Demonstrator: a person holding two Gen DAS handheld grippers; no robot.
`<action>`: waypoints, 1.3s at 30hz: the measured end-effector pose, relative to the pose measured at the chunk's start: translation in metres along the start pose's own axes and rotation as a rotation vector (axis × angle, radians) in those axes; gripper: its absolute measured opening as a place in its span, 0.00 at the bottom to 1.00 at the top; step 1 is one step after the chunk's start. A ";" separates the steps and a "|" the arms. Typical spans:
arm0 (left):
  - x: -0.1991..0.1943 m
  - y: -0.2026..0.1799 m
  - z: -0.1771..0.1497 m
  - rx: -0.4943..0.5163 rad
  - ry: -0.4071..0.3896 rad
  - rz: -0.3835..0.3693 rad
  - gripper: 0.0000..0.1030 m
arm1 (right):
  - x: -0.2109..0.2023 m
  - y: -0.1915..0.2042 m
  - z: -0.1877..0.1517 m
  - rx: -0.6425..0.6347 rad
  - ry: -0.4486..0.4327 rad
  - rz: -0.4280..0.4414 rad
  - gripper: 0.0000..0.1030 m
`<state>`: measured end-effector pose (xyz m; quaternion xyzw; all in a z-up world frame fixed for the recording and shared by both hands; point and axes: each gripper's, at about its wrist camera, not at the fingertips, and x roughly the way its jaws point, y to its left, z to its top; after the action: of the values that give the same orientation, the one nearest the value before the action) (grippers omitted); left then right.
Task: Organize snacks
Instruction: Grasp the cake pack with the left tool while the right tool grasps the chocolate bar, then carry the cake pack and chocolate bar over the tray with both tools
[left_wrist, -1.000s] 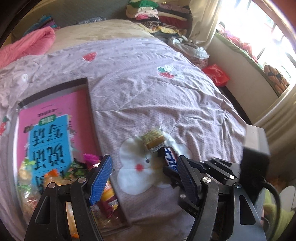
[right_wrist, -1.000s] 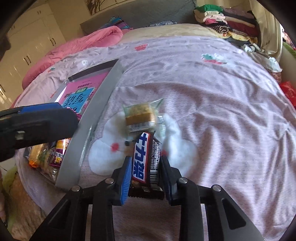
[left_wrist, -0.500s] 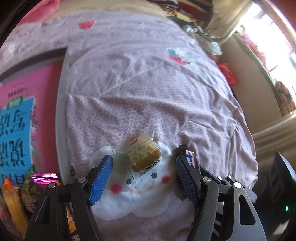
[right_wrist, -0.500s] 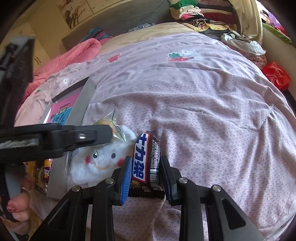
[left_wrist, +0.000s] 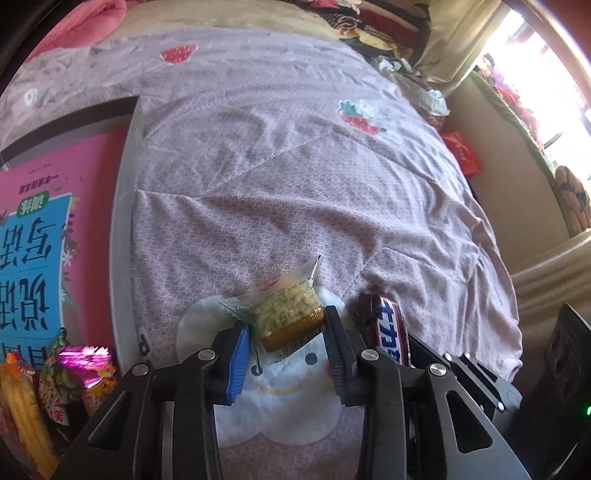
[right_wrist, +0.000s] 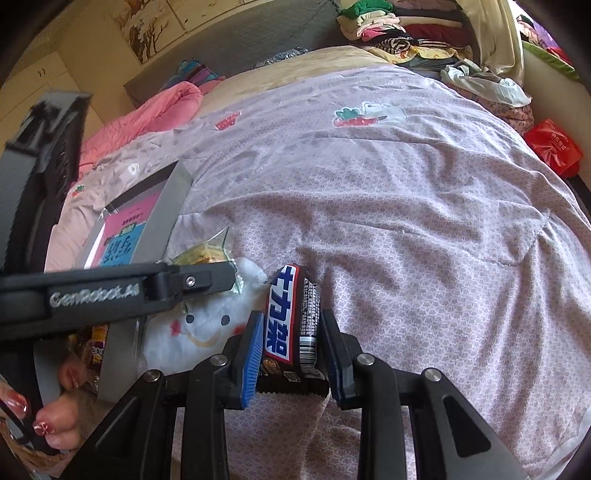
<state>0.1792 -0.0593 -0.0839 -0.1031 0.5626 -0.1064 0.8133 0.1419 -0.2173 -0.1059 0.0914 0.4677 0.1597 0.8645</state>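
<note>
My left gripper (left_wrist: 286, 330) is shut on a clear-wrapped yellow cake snack (left_wrist: 288, 317) over the white smiling cloud patch (left_wrist: 284, 398) on the purple bedspread. My right gripper (right_wrist: 291, 343) is shut on a dark chocolate bar (right_wrist: 291, 317) with a blue and white label; the bar also shows in the left wrist view (left_wrist: 388, 328), just right of the left gripper. The left gripper (right_wrist: 207, 277) reaches in from the left in the right wrist view, with the cake snack (right_wrist: 203, 254) partly hidden behind it.
A grey tray (left_wrist: 122, 206) lies at the left, holding a pink and blue book (left_wrist: 37, 240) and several wrapped snacks (left_wrist: 74, 373). Folded clothes (right_wrist: 388, 26) are piled at the bed's far end. A red bag (right_wrist: 554, 147) lies beside the bed at right.
My left gripper has closed from wide open onto the cake snack. My right gripper keeps hold of the chocolate bar and has moved little.
</note>
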 end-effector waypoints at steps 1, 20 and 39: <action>-0.004 0.000 -0.001 0.007 -0.008 -0.003 0.37 | -0.001 0.000 0.000 0.001 -0.005 0.006 0.30; -0.101 0.041 -0.034 0.004 -0.145 -0.004 0.37 | -0.029 0.063 -0.003 -0.147 -0.100 0.159 0.30; -0.180 0.146 -0.070 -0.173 -0.270 0.107 0.37 | -0.045 0.137 -0.016 -0.278 -0.105 0.249 0.30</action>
<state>0.0596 0.1284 0.0104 -0.1559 0.4598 0.0005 0.8742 0.0788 -0.1056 -0.0373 0.0364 0.3805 0.3233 0.8657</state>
